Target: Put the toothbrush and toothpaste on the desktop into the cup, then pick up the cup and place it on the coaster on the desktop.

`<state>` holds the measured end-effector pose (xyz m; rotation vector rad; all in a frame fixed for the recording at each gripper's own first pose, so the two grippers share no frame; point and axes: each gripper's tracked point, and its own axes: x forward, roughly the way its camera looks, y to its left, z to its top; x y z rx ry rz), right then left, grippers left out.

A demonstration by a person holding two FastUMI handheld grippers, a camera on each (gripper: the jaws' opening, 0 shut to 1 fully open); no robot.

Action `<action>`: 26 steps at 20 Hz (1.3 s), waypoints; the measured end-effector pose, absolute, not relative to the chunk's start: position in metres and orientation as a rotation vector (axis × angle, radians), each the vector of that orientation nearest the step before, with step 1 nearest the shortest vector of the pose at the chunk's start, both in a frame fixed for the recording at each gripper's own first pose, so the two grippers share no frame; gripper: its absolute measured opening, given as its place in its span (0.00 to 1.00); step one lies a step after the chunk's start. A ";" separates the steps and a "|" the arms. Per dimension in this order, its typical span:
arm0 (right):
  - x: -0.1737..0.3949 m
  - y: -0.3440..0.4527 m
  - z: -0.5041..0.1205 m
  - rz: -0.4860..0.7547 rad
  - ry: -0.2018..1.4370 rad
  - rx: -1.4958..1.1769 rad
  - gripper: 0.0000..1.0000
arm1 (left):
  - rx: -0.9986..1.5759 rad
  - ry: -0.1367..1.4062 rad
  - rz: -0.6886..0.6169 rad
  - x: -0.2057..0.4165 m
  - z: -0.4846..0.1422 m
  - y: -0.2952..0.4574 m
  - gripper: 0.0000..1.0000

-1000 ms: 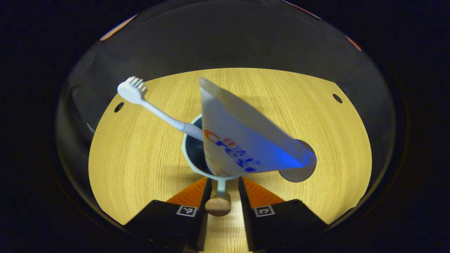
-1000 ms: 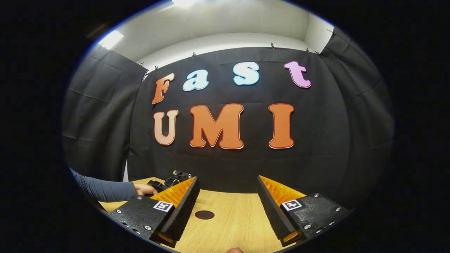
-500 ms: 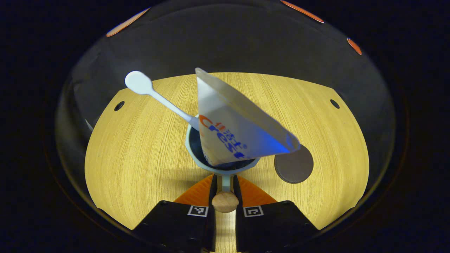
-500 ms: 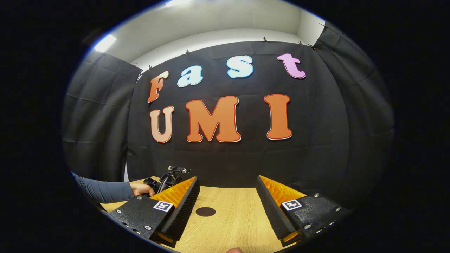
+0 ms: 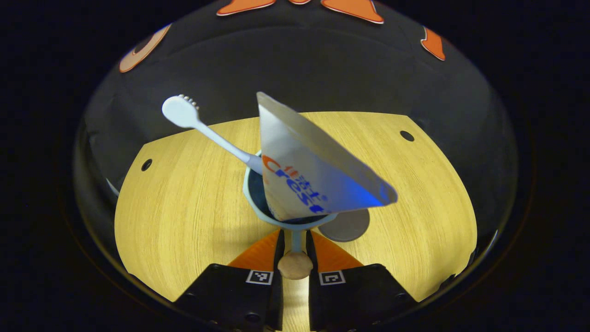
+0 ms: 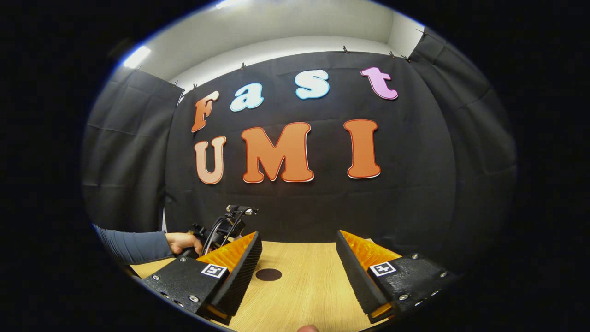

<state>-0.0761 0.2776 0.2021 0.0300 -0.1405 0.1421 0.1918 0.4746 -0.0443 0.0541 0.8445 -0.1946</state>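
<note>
Left claw (image 5: 295,240) clamped on cup (image 5: 276,216) handle, frame centre; toothbrush (image 5: 203,129), toothpaste (image 5: 313,175) inside. Right claw (image 6: 298,258) agape over table (image 6: 304,295).

Black gripper (image 6: 297,272) blocks with screws, square markers; blue-grey sleeve (image 6: 131,246).

Pale blue cup (image 5: 258,210) holding tilted toothbrush (image 5: 203,131) and toothpaste (image 5: 309,170), dark round coaster (image 5: 345,227) just beside

coaster (image 5: 346,225): far part hidden behind cup (image 5: 258,210) | toothpaste (image 5: 313,170): lower end hidden inside cup
</note>
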 end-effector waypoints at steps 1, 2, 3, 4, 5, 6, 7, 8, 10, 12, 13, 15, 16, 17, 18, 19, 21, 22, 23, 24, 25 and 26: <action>-0.077 0.278 0.200 0.143 -0.135 0.028 0.96 | 0.060 0.845 -0.207 0.191 -0.044 0.475 0.22; -0.078 0.277 0.198 0.141 -0.130 0.027 1.00 | 0.067 0.849 -0.216 0.192 -0.044 0.476 0.22; -0.080 0.276 0.194 0.141 -0.124 0.024 0.96 | 0.073 0.853 -0.224 0.190 -0.045 0.476 0.22; -0.082 0.274 0.192 0.138 -0.118 0.022 0.96 | 0.080 0.861 -0.231 0.189 -0.046 0.477 0.22; -0.082 0.273 0.190 0.137 -0.114 0.021 0.96 | 0.087 0.867 -0.234 0.186 -0.045 0.478 0.22; -0.083 0.271 0.187 0.133 -0.109 0.021 0.96 | 0.094 0.875 -0.237 0.186 -0.046 0.478 0.22; -0.083 0.270 0.185 0.132 -0.104 0.021 0.96 | 0.098 0.884 -0.240 0.183 -0.045 0.479 0.22; -0.084 0.268 0.182 0.129 -0.094 0.022 0.96 | 0.102 0.896 -0.242 0.181 -0.045 0.480 0.22; -0.084 0.265 0.177 0.126 -0.081 0.027 0.96 | 0.108 0.909 -0.252 0.182 -0.041 0.480 0.22; -0.083 0.260 0.168 0.122 -0.062 0.029 0.96 | 0.112 0.932 -0.260 0.179 -0.039 0.480 0.22; -0.082 0.260 0.166 0.117 -0.052 0.030 0.96 | 0.124 0.941 -0.259 0.178 -0.035 0.482 0.22; -0.080 0.257 0.160 0.113 -0.035 0.035 0.96 | 0.118 0.948 -0.262 0.181 -0.034 0.480 0.22; -0.080 0.258 0.160 0.115 -0.033 0.038 0.96 | 0.122 0.935 -0.262 0.180 -0.030 0.479 0.24; -0.080 0.259 0.161 0.116 -0.033 0.039 0.96 | 0.126 0.919 -0.268 0.179 -0.026 0.478 0.28; -0.079 0.260 0.160 0.117 -0.033 0.038 0.97 | 0.110 0.914 -0.297 0.174 -0.017 0.474 0.33; -0.079 0.264 0.159 0.122 -0.029 0.037 0.97 | 0.091 0.913 -0.334 0.169 -0.011 0.468 0.53; -0.077 0.271 0.161 0.133 -0.030 0.045 0.97 | 0.093 0.876 -0.356 0.164 0.010 0.467 0.83; -0.077 0.275 0.162 0.139 -0.030 0.047 0.97 | 0.104 0.843 -0.355 0.157 0.017 0.464 0.84; -0.076 0.280 0.162 0.145 -0.032 0.048 0.97 | 0.115 0.807 -0.348 0.153 0.026 0.471 0.89; -0.075 0.284 0.164 0.150 -0.034 0.045 0.96 | 0.122 0.772 -0.336 0.158 0.027 0.484 0.92; -0.073 0.290 0.164 0.155 -0.036 0.041 0.96 | 0.130 0.732 -0.328 0.146 0.049 0.490 1.00; -0.071 0.296 0.166 0.159 -0.041 0.037 0.97 | 0.140 0.685 -0.311 0.144 0.058 0.494 1.00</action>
